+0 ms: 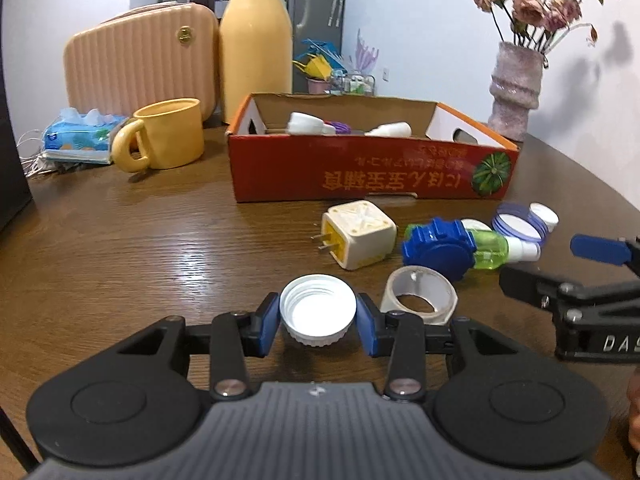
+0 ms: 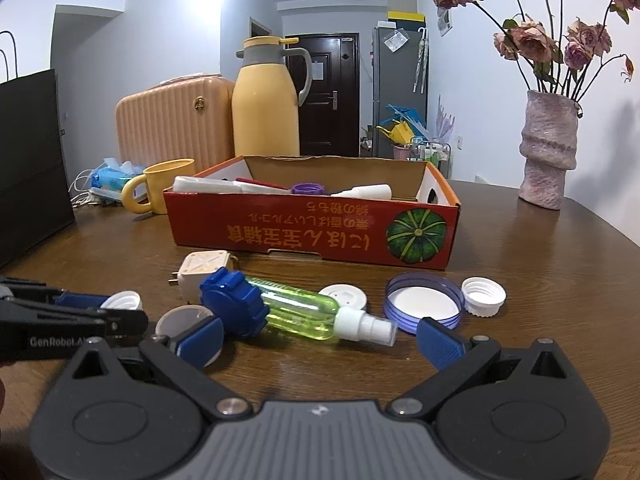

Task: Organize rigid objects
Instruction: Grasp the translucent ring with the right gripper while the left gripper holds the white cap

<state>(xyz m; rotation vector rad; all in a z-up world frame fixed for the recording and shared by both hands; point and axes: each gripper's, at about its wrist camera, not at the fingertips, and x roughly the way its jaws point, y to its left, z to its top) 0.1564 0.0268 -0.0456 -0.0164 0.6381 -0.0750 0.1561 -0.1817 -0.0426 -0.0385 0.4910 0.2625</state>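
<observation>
My left gripper (image 1: 318, 322) is shut on a white screw cap (image 1: 318, 312), its blue pads pressing both sides just above the wooden table. To its right lie a white ring (image 1: 418, 294), a white plug adapter (image 1: 360, 236), a blue toothed lid (image 1: 436, 246) and a green spray bottle (image 1: 490, 250). My right gripper (image 2: 318, 340) stands open, low over the table, with the spray bottle (image 2: 304, 312) lying just ahead of its fingers. A purple-rimmed lid (image 2: 420, 304) and a small white cap (image 2: 482, 296) lie further right. Behind them stands a red cardboard box (image 2: 312, 232) holding several items.
A yellow mug (image 1: 168, 134), a yellow thermos jug (image 1: 256, 40), a pink ribbed case (image 1: 136, 56) and a tissue pack (image 1: 80, 136) stand at the back left. A vase of dried roses (image 2: 548, 148) is at the back right. A black bag (image 2: 32, 160) is at far left.
</observation>
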